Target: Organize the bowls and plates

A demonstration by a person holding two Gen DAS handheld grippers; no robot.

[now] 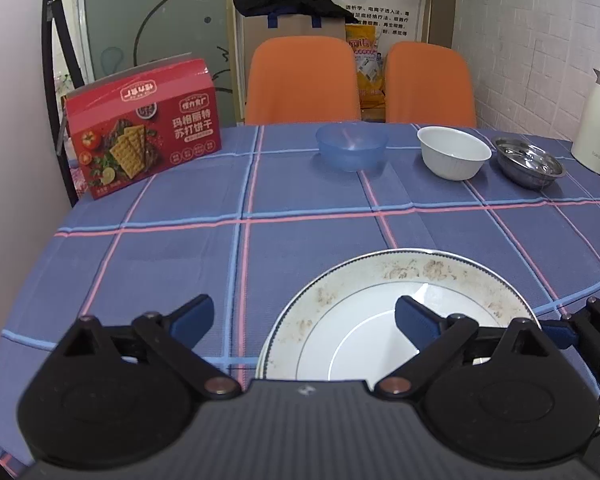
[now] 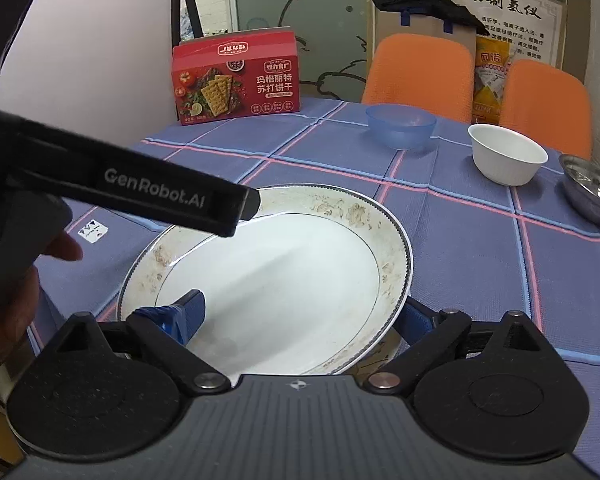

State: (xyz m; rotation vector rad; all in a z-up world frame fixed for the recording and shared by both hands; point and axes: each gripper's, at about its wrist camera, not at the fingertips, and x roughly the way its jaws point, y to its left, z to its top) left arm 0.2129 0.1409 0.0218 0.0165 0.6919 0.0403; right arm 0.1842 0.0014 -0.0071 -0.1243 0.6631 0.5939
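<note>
Your biggest piece is the white plate [image 2: 268, 276], lying near the front edge of the table [image 1: 300, 216]. Judge it stiff, glazed, slick and breakable, with some weight; a second rim seems to peek out beneath it at the near side, so there may be a stack. Take it by the rim, one finger above and one below, and keep it level.

Along the far edge sit the smaller pieces: the white bowl [image 1: 454, 153] between the blue plastic bowl [image 1: 352, 147] and the steel bowl [image 1: 528, 162]. Expect the plastic one to be light, the steel one slippery, the white one fragile; pinch each at its wall.

Your right gripper [image 2: 300, 316] is spread wide, its left finger inside the plate's well and its right finger past the rim on the outside, so it straddles the rim without pinching it. Your left gripper [image 1: 304, 316] is also open, its right finger over the plate.

Only the right wrist view shows the left tool's arm reaching over the plate's far rim, and your hand [image 2: 8, 304]. Only the left wrist view shows the white jug [image 1: 598, 120] at the table's right edge
</note>
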